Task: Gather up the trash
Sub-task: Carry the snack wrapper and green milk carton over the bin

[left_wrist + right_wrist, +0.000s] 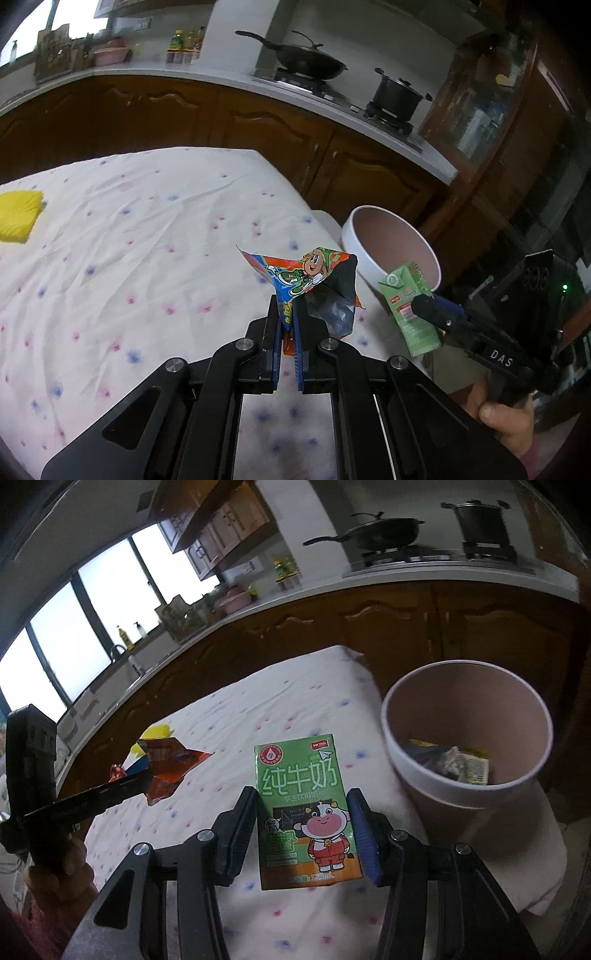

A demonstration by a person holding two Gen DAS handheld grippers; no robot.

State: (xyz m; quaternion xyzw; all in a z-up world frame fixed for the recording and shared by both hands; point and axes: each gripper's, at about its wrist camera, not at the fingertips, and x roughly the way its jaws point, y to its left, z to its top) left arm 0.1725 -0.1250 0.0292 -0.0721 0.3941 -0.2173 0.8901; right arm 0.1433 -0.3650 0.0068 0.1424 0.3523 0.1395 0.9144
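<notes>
My left gripper (288, 314) is shut on a crumpled colourful snack wrapper (314, 280) and holds it above the table. It also shows in the right wrist view (170, 771), at the left. My right gripper (303, 801) is shut on a green milk carton (306, 812), held upright above the table; the carton also shows in the left wrist view (410, 306), at the right. A white bin with a pink inside (443, 797) stands at the table's right edge, with some trash in it. It also shows in the left wrist view (354, 247), just beyond the carton.
The table wears a white cloth with small flowers (147, 229). A yellow sponge (18, 214) lies at its far left. Behind are brown kitchen cabinets (258, 129), a counter with a wok (306, 59) and a pot (397, 94).
</notes>
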